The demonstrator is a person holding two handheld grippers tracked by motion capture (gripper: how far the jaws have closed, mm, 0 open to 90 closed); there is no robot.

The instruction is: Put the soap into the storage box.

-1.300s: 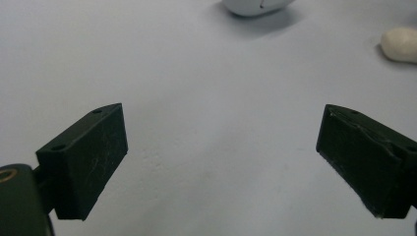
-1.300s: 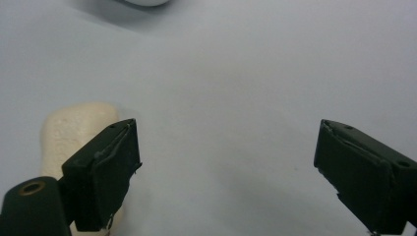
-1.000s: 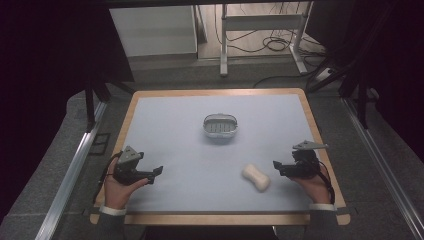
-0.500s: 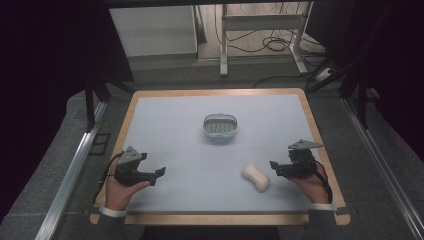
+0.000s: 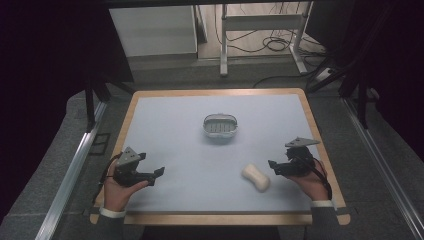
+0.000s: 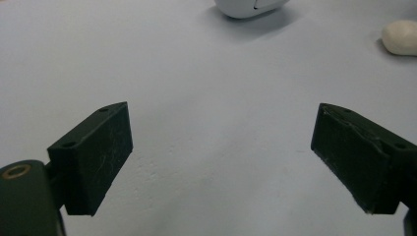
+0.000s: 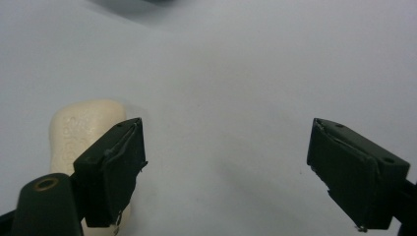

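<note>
A pale grey tabletop (image 5: 175,130) with a wooden edge carries 2 things. A small white oval soap dish (image 5: 220,126) with a slotted floor sits a little toward 12 o'clock from the middle. A cream bar of soap (image 5: 256,178), narrowed at its waist, lies flat toward 5 o'clock from the dish, well apart from it.

The left gripper (image 5: 156,173) is held in the person's left hand (image 5: 117,189) at about 8 o'clock on the tabletop, its jaws pointing toward 3 o'clock. In the left gripper view its jaws stand spread wide with nothing but bare surface between them; the dish's underside (image 6: 251,7) shows at 12 o'clock and the soap (image 6: 401,37) at 2 o'clock, both far off.

The right gripper (image 5: 272,166) is held in the right hand (image 5: 310,181) at about 4 o'clock, pointing toward 9 o'clock, just beside the soap's right end. Its jaws are also spread wide and pinch nothing (the grey 3-cornered plate rides on top of each gripper). In the right gripper view the soap (image 7: 81,130) lies behind and partly hidden by the left-hand jaw, outside the gap between the 2 jaws; whether that jaw touches it cannot be told.
</note>
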